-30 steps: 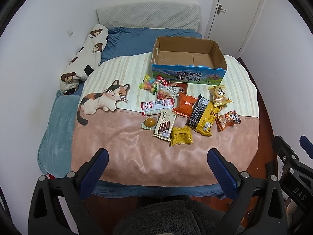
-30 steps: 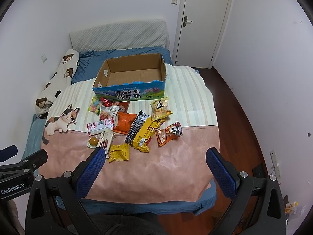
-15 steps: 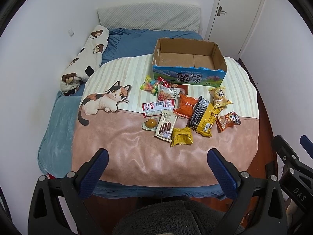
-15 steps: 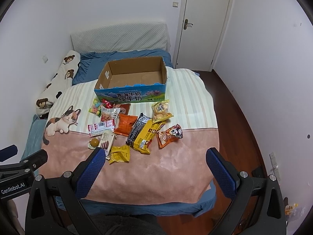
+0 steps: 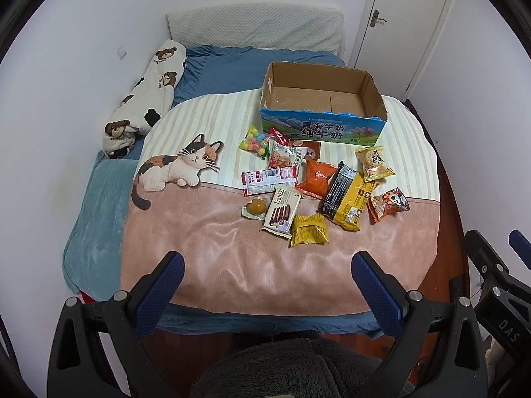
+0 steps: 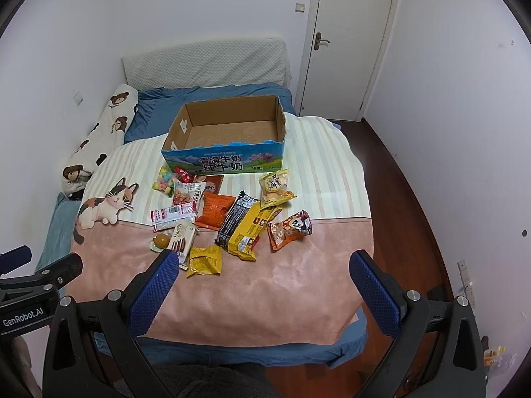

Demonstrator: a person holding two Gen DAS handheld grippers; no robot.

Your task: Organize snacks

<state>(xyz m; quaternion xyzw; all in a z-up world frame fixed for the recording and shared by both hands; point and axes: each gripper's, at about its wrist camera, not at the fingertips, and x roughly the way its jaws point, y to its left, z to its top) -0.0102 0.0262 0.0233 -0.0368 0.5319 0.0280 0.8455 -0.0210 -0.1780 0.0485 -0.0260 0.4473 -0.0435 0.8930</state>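
The view has crept nearer the bed (image 5: pixel 99 205). Both grippers, left (image 5: pixel 265 285) and right (image 6: pixel 262 282), gape wide, empty. One box (image 5: pixel 318 131); about eleven snacks (image 5: pixel 315 182).

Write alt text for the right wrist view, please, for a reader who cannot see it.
An open right gripper hangs above a bed where about a dozen snack packets lie scattered on a cat-print blanket in front of an empty cardboard milk box. The left gripper shows at the left edge, and a closed white door stands behind the bed.
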